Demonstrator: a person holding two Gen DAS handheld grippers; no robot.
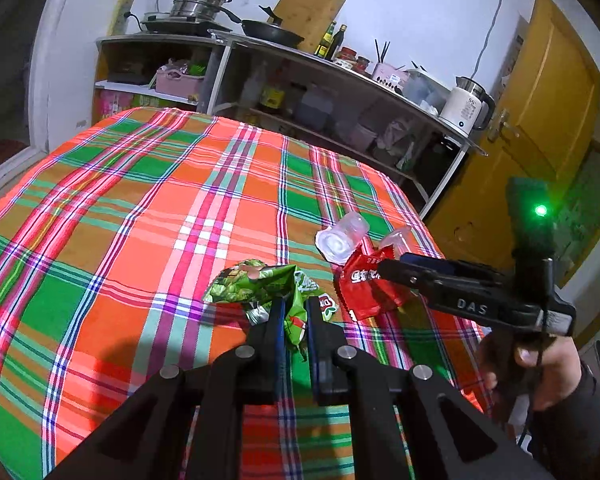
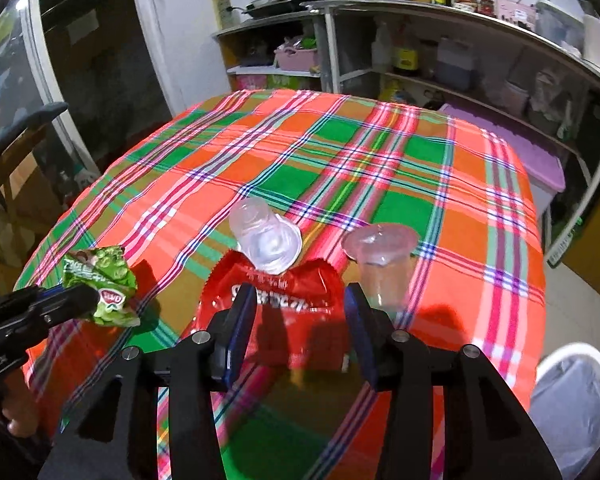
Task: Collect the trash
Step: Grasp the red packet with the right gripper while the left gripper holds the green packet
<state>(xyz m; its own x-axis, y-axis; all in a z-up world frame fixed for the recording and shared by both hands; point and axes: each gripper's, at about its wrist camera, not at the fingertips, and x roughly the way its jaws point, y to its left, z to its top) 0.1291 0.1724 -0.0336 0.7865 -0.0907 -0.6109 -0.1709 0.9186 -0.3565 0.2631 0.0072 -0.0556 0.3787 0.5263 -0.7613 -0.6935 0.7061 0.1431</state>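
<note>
My left gripper [image 1: 295, 312] is shut on a crumpled green snack wrapper [image 1: 256, 286], held just above the plaid tablecloth [image 1: 140, 216]; it also shows in the right wrist view [image 2: 104, 284]. My right gripper [image 2: 300, 300] is open, its fingers either side of a red wrapper [image 2: 284, 300] that lies on the cloth. The red wrapper [image 1: 370, 284] shows in the left wrist view too. A clear plastic cup [image 2: 266, 236] lies on its side on the red wrapper's far edge. A second clear cup [image 2: 382, 260] stands upside down by the right finger.
A white bin with a grey liner [image 2: 572, 396] stands on the floor at the table's right. Kitchen shelves [image 1: 340, 92] with pots, bottles and a kettle [image 1: 466, 106] run behind the table. A yellow door [image 1: 540, 120] is at the right.
</note>
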